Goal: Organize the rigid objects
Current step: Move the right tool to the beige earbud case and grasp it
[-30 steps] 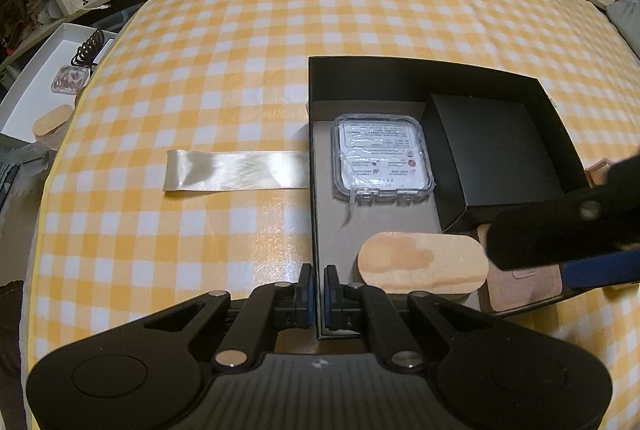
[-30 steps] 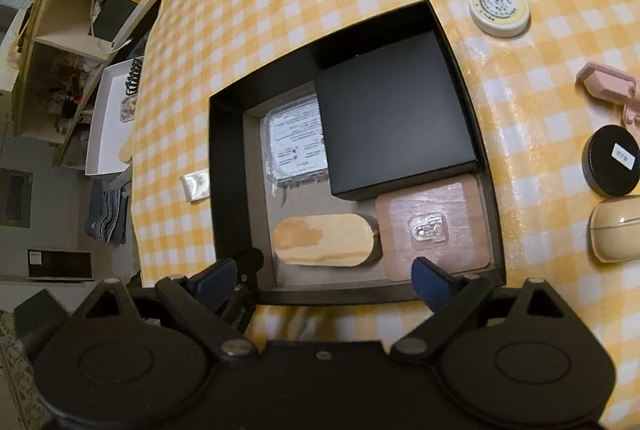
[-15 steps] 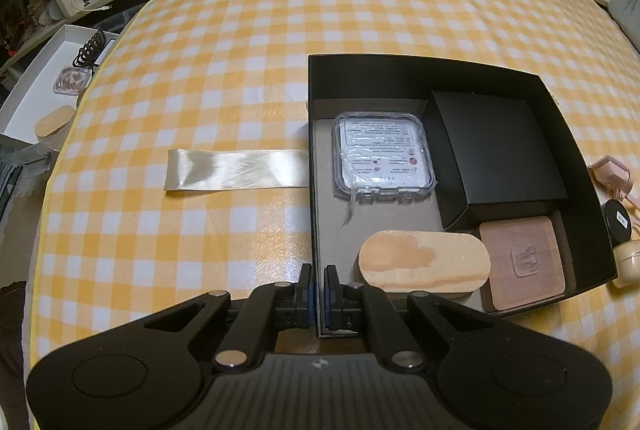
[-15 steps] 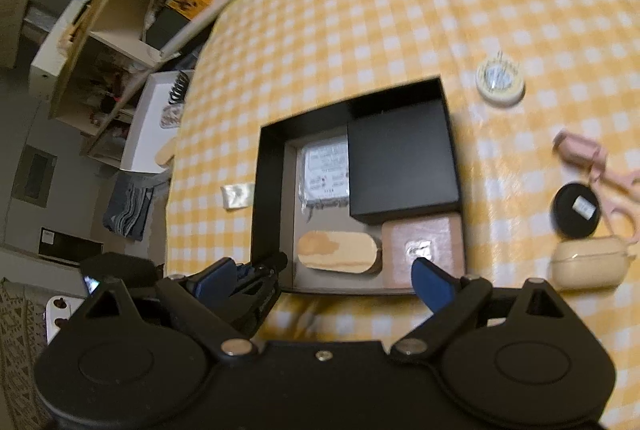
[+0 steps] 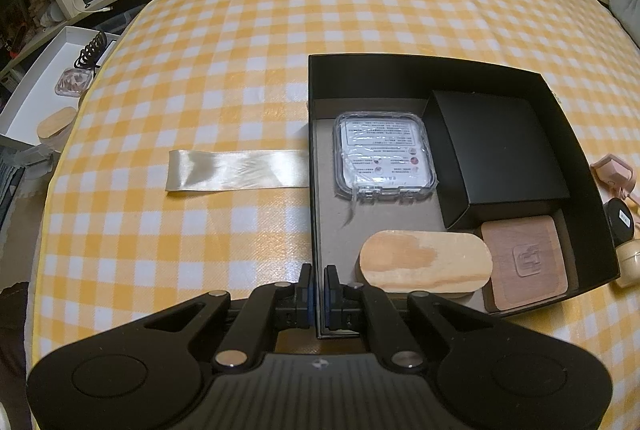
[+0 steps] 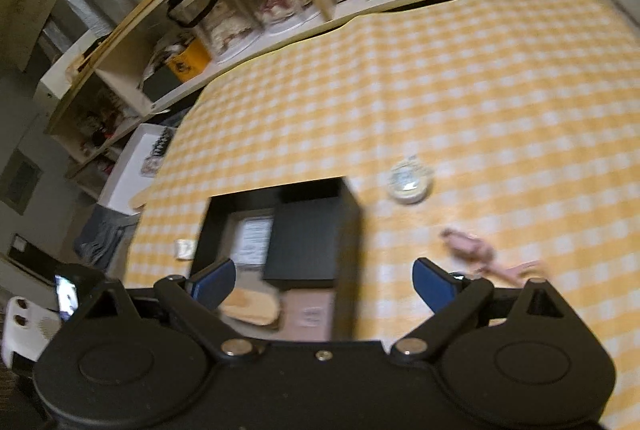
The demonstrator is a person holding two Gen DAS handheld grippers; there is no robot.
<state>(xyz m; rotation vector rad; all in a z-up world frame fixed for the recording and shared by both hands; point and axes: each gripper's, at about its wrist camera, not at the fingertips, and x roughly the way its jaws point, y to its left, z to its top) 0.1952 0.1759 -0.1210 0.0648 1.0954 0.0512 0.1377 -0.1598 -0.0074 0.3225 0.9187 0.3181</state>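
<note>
Since a second ago our right gripper (image 6: 322, 280) has lifted away from the box (image 5: 552, 85), fingers spread and empty — that placement looks finished. Our left gripper (image 5: 318, 294) stays pinched on the box's near wall. Inside lie four items; a round tin (image 6: 410, 181) and pink clip (image 6: 472, 246) wait on the yellow-checked surface (image 5: 240, 49), shelves behind.

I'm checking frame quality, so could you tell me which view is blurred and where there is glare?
Right wrist view: motion-blurred throughout, the black box smeared. Left wrist view: sharp, with glare on the ribbon and the clear case.
</note>
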